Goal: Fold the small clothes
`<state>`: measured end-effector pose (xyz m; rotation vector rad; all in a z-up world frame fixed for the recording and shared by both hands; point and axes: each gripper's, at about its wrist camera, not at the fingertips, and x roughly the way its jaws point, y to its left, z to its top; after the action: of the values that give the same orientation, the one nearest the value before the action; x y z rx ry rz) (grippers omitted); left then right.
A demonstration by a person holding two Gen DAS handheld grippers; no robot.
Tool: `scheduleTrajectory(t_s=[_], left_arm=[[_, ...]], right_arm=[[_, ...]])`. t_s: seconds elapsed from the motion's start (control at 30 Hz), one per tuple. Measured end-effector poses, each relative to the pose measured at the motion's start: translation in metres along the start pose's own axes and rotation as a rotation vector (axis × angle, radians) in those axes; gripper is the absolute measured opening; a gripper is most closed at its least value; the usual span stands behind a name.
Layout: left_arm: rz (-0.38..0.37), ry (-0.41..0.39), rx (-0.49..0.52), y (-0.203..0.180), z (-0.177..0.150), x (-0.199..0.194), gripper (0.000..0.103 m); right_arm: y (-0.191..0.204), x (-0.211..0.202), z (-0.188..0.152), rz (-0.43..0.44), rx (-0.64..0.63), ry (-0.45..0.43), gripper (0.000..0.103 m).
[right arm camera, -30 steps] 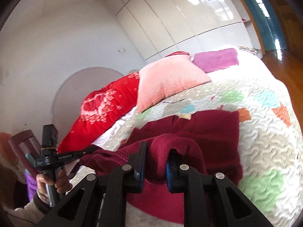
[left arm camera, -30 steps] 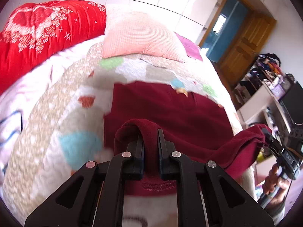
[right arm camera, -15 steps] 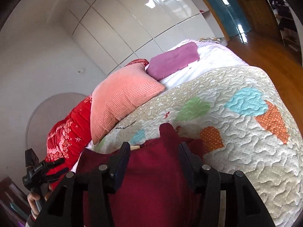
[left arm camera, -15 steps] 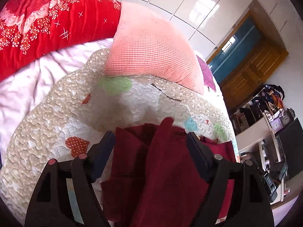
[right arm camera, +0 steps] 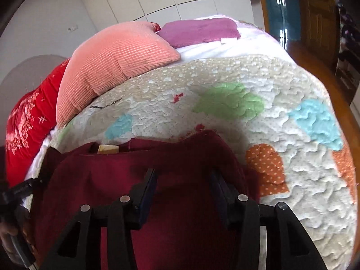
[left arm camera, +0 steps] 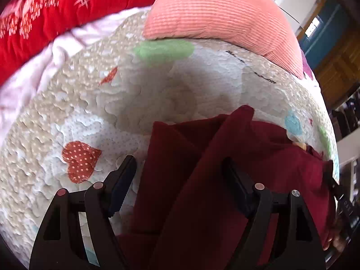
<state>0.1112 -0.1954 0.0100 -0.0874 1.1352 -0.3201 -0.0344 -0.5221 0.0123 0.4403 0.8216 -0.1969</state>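
A dark red garment [left arm camera: 202, 157] lies folded over on the patchwork quilt [left arm camera: 112, 103], with a folded flap running up between the fingers of my left gripper [left arm camera: 180, 180]. That gripper is open, just above the cloth and holding nothing. In the right wrist view the same garment [right arm camera: 139, 164] lies flat under my right gripper [right arm camera: 183, 189], which is also open and empty. A tan label [right arm camera: 107, 149] shows at the garment's far edge.
A pink ribbed pillow [left arm camera: 216, 11] and a red floral duvet [left arm camera: 56, 6] lie beyond the garment. A purple pillow [right arm camera: 200, 31] sits further back. The bed's right edge drops to a wooden floor [right arm camera: 315, 72]. The other gripper shows at the left edge [right arm camera: 15, 193].
Both grippers were shut on the garment's edge and lifted it a second ago. They carried it forward over the rest, then opened and let it go; the fold now lies on the bed.
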Motion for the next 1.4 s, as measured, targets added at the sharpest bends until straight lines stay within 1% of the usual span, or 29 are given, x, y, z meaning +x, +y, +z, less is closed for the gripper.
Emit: scheduleTrajectory(t_s=[0.03, 0.07, 0.13, 0.2, 0.3, 0.37, 0.43, 0.5, 0.53, 0.57, 0.63, 0.67, 0.7, 0.77, 0.8, 0.83, 0.9, 0.93, 0.97, 1.0, 1.03, 1.1, 1.17, 1.3, 1.37, 1.4], left_arm=[[-0.017, -0.011, -0.029, 0.006, 0.002, 0.002, 0.080], [-0.014, -0.023, -0.033, 0.007, 0.003, 0.001, 0.080], [0.009, -0.019, -0.008, 0.003, 0.003, -0.002, 0.080], [0.016, -0.024, 0.011, 0.001, -0.001, -0.010, 0.080], [-0.010, -0.037, 0.033, 0.003, -0.013, -0.033, 0.080], [-0.035, -0.056, 0.042, 0.009, -0.026, -0.052, 0.079], [-0.044, -0.078, 0.060, 0.015, -0.041, -0.070, 0.080], [-0.050, -0.096, 0.070, 0.021, -0.058, -0.084, 0.079], [-0.060, -0.102, 0.066, 0.025, -0.067, -0.090, 0.079], [-0.069, -0.104, 0.062, 0.028, -0.076, -0.093, 0.080], [-0.072, -0.089, 0.061, 0.032, -0.095, -0.098, 0.079], [-0.062, -0.076, 0.066, 0.034, -0.103, -0.098, 0.079], [-0.049, -0.065, 0.070, 0.036, -0.112, -0.098, 0.079], [-0.045, -0.057, 0.082, 0.040, -0.127, -0.099, 0.079], [-0.045, -0.062, 0.089, 0.041, -0.133, -0.100, 0.080], [-0.039, -0.070, 0.095, 0.044, -0.138, -0.102, 0.080], [-0.037, -0.088, 0.100, 0.047, -0.145, -0.104, 0.080], [-0.043, -0.094, 0.100, 0.048, -0.147, -0.104, 0.080], [-0.048, -0.096, 0.098, 0.050, -0.148, -0.103, 0.080], [-0.053, -0.099, 0.095, 0.050, -0.149, -0.102, 0.080], [-0.058, -0.105, 0.093, 0.051, -0.150, -0.101, 0.080], [-0.067, -0.129, 0.105, 0.052, -0.152, -0.100, 0.080], [-0.074, -0.154, 0.124, 0.053, -0.155, -0.097, 0.080], [-0.089, -0.145, 0.150, 0.052, -0.149, -0.094, 0.080], [-0.116, -0.133, 0.123, 0.057, -0.145, -0.091, 0.080], [-0.126, -0.131, 0.110, 0.059, -0.144, -0.091, 0.080]], right_arm=[[0.003, 0.001, 0.002, -0.006, -0.012, 0.006, 0.048], [0.004, 0.001, 0.002, -0.014, -0.017, 0.010, 0.049], [0.007, -0.008, 0.002, -0.015, -0.016, 0.003, 0.049], [0.010, -0.029, -0.003, 0.005, 0.003, -0.016, 0.049], [0.016, -0.071, -0.020, 0.084, 0.011, -0.054, 0.049], [0.021, -0.092, -0.035, 0.103, -0.019, -0.057, 0.052], [0.022, -0.102, -0.051, 0.107, -0.041, -0.055, 0.054], [0.015, -0.098, -0.065, 0.078, -0.027, -0.040, 0.055], [0.010, -0.088, -0.071, 0.060, -0.017, -0.015, 0.055], [0.007, -0.079, -0.076, 0.060, -0.015, 0.001, 0.055], [0.008, -0.078, -0.077, 0.047, -0.030, -0.021, 0.055], [0.011, -0.080, -0.075, 0.039, -0.027, -0.012, 0.055], [0.014, -0.085, -0.073, 0.045, -0.015, -0.003, 0.055], [0.021, -0.097, -0.071, 0.105, 0.015, 0.002, 0.055], [0.026, -0.104, -0.073, 0.134, 0.012, 0.002, 0.055], [0.034, -0.109, -0.076, 0.145, -0.010, -0.001, 0.056], [0.046, -0.110, -0.088, 0.115, -0.069, 0.010, 0.064], [0.048, -0.102, -0.094, 0.091, -0.080, 0.042, 0.069], [0.048, -0.092, -0.100, 0.073, -0.081, 0.076, 0.069], [0.048, -0.086, -0.105, 0.059, -0.087, 0.086, 0.069], [0.049, -0.085, -0.108, 0.044, -0.101, 0.073, 0.069], [0.059, -0.090, -0.104, 0.008, -0.116, 0.081, 0.069], [0.071, -0.098, -0.099, 0.043, -0.104, 0.067, 0.069], [0.112, -0.096, -0.083, 0.125, -0.114, 0.050, 0.069], [0.136, -0.084, -0.072, 0.182, -0.108, 0.051, 0.069], [0.149, -0.077, -0.068, 0.198, -0.111, 0.055, 0.068]])
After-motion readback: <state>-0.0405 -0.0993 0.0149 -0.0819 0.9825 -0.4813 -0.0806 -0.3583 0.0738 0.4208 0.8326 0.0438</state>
